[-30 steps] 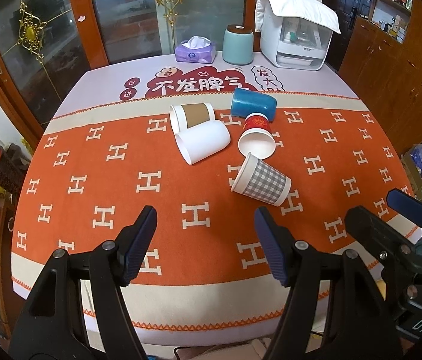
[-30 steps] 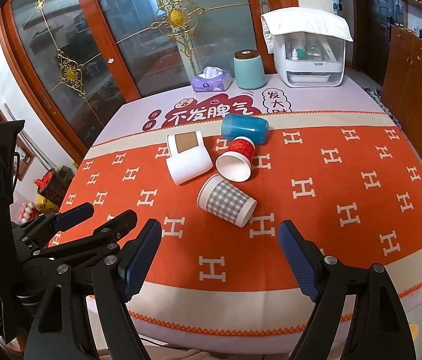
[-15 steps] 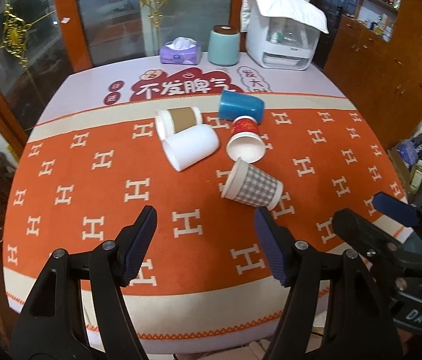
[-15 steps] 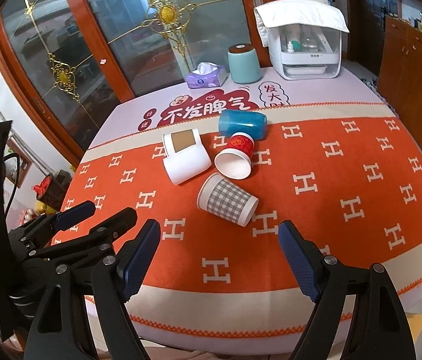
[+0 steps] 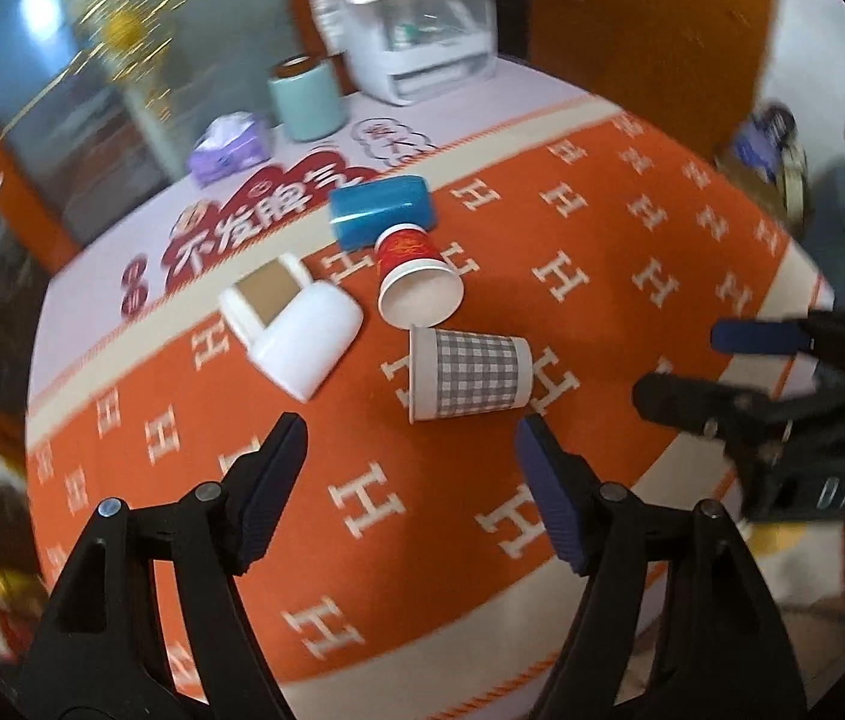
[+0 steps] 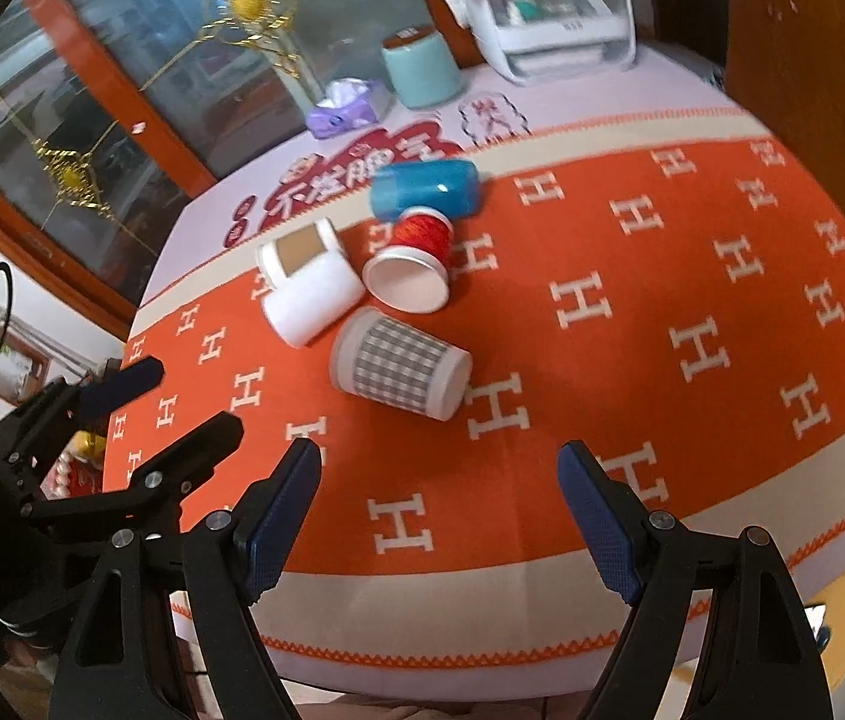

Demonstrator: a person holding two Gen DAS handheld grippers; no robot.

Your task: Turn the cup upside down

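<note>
Several cups lie on their sides in a cluster on the orange tablecloth [image 5: 470, 546]: a grey checked cup [image 5: 470, 375] nearest me, a red cup [image 5: 413, 276], a blue cup [image 5: 380, 210], a plain white cup [image 5: 308, 339] and a white cup with a brown sleeve [image 5: 263, 300]. My left gripper [image 5: 410, 480] is open and empty, just short of the checked cup. My right gripper [image 6: 440, 510] is open and empty, near the checked cup [image 6: 401, 363]. Each gripper shows at the edge of the other's view, the right [image 5: 716, 366] and the left [image 6: 182, 396].
A teal canister [image 6: 422, 69], a purple tissue pack [image 6: 344, 108] and a white appliance [image 6: 548, 18] stand at the table's far edge. Glass doors stand behind the table; wooden cabinets [image 6: 812, 60] are at the right. The table's near edge [image 6: 482, 630] is below my right gripper.
Both grippers have moved closer to the cups and tilted, so the table looks rotated. The cups lie as before. Both stay open.
</note>
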